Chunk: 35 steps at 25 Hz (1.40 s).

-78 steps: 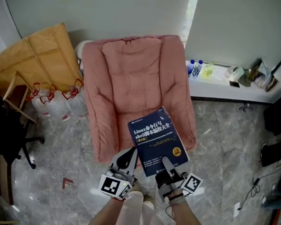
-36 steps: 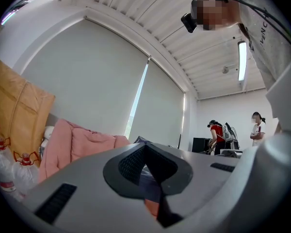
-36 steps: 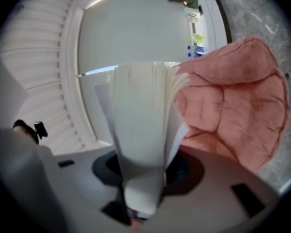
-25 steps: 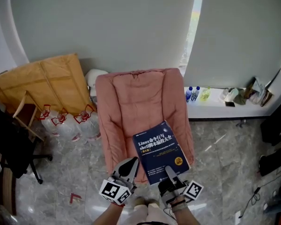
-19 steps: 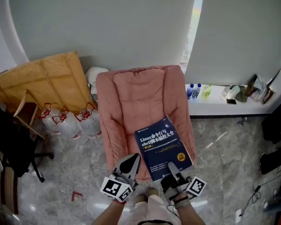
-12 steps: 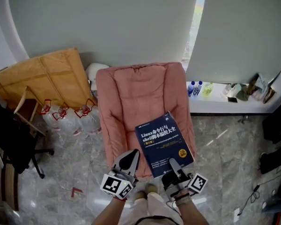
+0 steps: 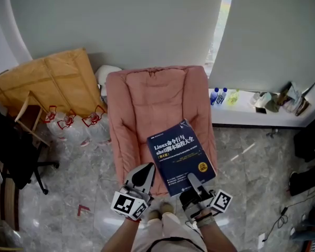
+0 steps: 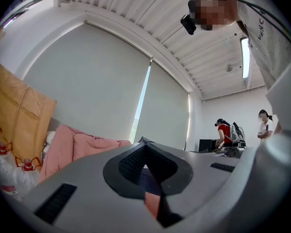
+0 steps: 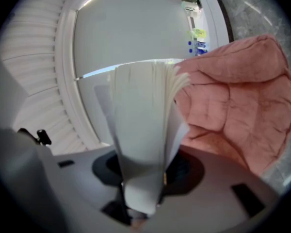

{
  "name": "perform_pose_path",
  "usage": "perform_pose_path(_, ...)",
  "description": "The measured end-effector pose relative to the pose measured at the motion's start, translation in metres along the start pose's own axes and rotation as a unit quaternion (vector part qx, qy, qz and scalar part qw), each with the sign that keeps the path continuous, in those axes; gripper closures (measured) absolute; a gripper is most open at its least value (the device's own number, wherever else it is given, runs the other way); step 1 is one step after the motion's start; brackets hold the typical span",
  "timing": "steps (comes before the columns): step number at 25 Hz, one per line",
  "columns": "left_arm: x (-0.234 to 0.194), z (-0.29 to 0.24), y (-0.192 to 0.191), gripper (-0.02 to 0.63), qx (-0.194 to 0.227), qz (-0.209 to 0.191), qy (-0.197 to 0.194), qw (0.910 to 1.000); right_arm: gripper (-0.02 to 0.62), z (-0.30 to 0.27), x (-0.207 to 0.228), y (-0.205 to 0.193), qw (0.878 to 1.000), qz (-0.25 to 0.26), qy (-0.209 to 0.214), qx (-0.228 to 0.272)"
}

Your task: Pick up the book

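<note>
**Head view: blue book held above a pink armchair**

The book (image 7: 179,154) is a thick paperback. It has a dark blue cover with white title lettering, a small yellow label under the title and a round yellow badge near its lower right corner. It sits just below the middle of the frame, tilted a little clockwise, over the front of the seat of the pink armchair (image 7: 147,101).

The right gripper (image 7: 191,179) is clamped on the book's near edge, at 6 o'clock of the cover. In the right gripper view the pale page block (image 9: 140,125) rises out of the closed jaws, its loose pages fanning at the top, with the armchair (image 9: 233,110) at 3 o'clock.

The left gripper (image 7: 147,170) sits at 8 o'clock of the book, just beside its lower left corner. Its jaws meet at the tips with nothing between them. Whether it touches the cover cannot be told.

Grey marble floor (image 7: 252,161) lies open at 3 and 9 o'clock of the armchair. A window wall is close behind it at 12 o'clock.

Flattened cardboard (image 7: 47,80) leans on the wall at 10 o'clock. Clear jugs with red handles (image 7: 68,126) stand below it, their contents unclear. A dark office chair (image 7: 10,151) is at 9 o'clock. On a white ledge (image 7: 262,117) at 2 o'clock stand small bottles (image 7: 218,95) and some clutter.
</note>
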<state>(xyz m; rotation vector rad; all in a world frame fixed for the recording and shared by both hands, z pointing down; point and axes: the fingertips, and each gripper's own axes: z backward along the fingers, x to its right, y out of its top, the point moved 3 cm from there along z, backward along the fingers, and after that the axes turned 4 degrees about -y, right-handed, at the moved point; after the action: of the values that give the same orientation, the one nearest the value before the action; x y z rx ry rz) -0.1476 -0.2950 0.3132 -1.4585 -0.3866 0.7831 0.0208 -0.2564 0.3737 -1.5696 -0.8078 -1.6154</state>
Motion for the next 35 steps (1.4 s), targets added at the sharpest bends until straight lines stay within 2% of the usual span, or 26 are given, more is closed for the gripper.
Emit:
perform_pose_path(16, 0.011, 0.004, 0.018, 0.59, 0.024, -0.022, 0.015, 0.9993, 0.419, -0.001, -0.019, 0.003, 0.999, -0.005, 0.03, -0.011)
perform_pose_path(35, 0.022, 0.006, 0.015, 0.589, 0.027, -0.026, 0.015, 0.9992, 0.419, -0.004, -0.03, 0.006, 0.999, -0.008, 0.047, -0.025)
